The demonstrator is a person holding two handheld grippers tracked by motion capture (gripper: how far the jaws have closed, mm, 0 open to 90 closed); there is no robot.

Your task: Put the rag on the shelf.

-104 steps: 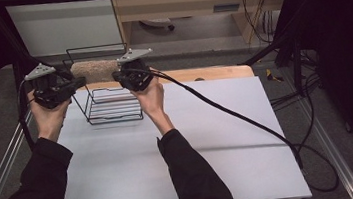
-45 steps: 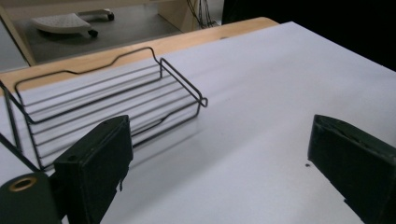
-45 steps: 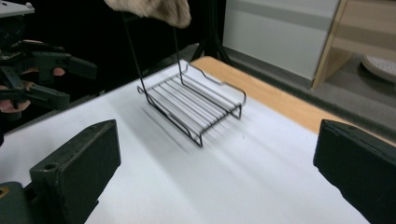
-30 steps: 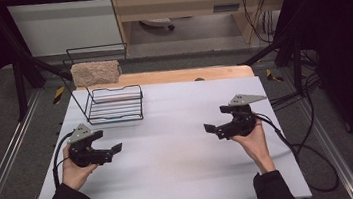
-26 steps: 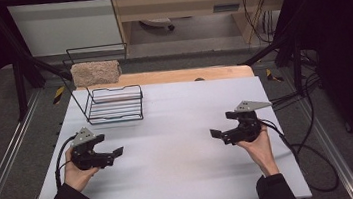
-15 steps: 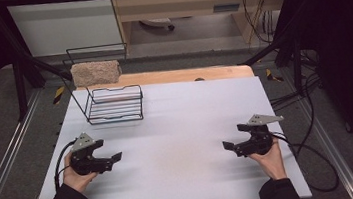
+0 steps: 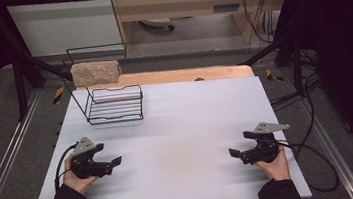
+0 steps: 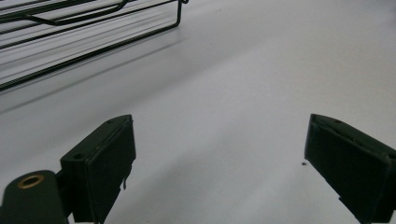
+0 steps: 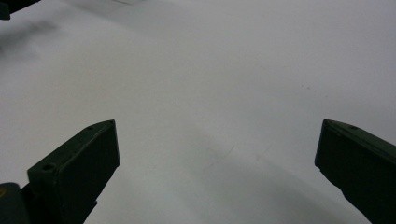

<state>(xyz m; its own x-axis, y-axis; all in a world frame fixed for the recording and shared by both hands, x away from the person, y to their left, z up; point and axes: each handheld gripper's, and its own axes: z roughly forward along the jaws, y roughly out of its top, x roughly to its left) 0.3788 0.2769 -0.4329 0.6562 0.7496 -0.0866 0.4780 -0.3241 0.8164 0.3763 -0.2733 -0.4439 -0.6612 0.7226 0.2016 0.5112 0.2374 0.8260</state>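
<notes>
A rough tan brick rests on top of a black wire rack at the table's far left. My left gripper sits low over the near left of the white table, open, with nothing between its jaws. In the left gripper view its fingers stand wide apart over bare table, and the rack's wires cross the top left. My right gripper is at the near right, also open and holding nothing. Its fingers frame bare white surface in the right gripper view.
A wooden strip runs along the table's far edge. Cables trail off the right side. Metal frame rails border the table on the left, and dark posts stand at the back.
Both hands let go of the brick and left it on the rack. They have come back toward the near edge, lowering to the table, left at the near left, right at the near right.
</notes>
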